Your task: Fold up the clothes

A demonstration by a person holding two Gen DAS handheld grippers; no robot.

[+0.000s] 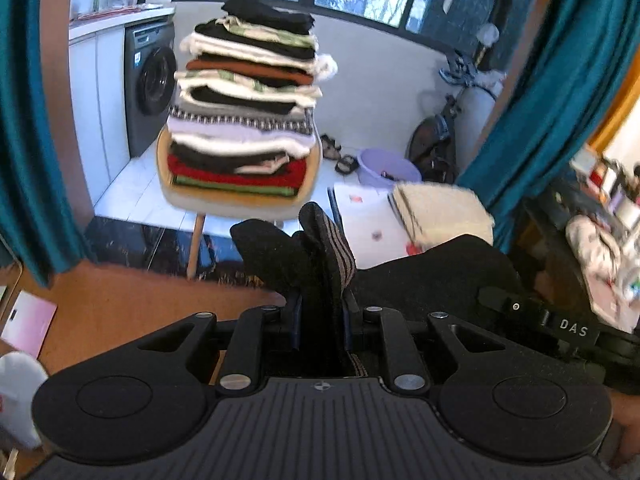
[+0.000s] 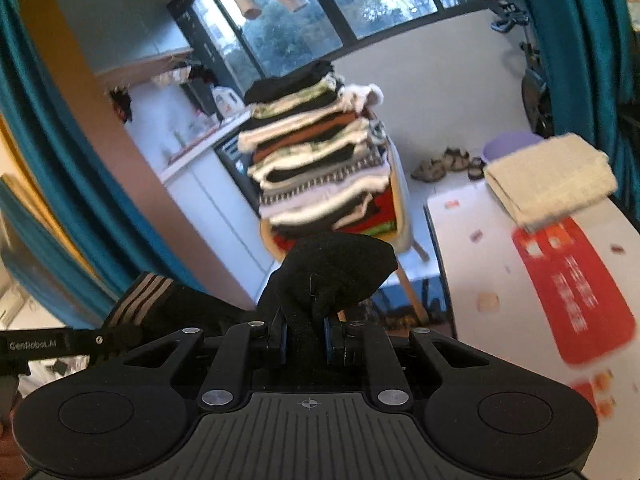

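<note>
At the far left stands a washer [image 1: 150, 84] under a counter, and just right of it a chair [image 1: 240, 198] bears a tall stack [image 1: 246, 96] of folded clothes, black, white, rust, patterned, red and green, with a black piece on top. Nearer the cameras, a black garment [image 1: 432, 268] with a striped band is held up in the air between the two grippers. The left gripper [image 1: 322, 308] is pinched on a bunched edge of it where the stripes show, and the right gripper [image 2: 306, 330] is pinched on a plain black fold. Both jaws are pressed tight on the cloth. Further right, a white table [image 2: 492, 264] with red print carries one folded beige piece [image 2: 550, 186] near its far edge. Beyond it a purple basin [image 1: 386, 164] and sandals [image 1: 338, 152] sit on the floor. As a judgement: much of the load already lies folded on the chair, one more on the table, and the black garment is the piece in hand. Whether it is being lifted to lay out for folding, or carried already folded toward the stack, the bunched cloth does not settle. How many clothes remain is out of view.
</note>
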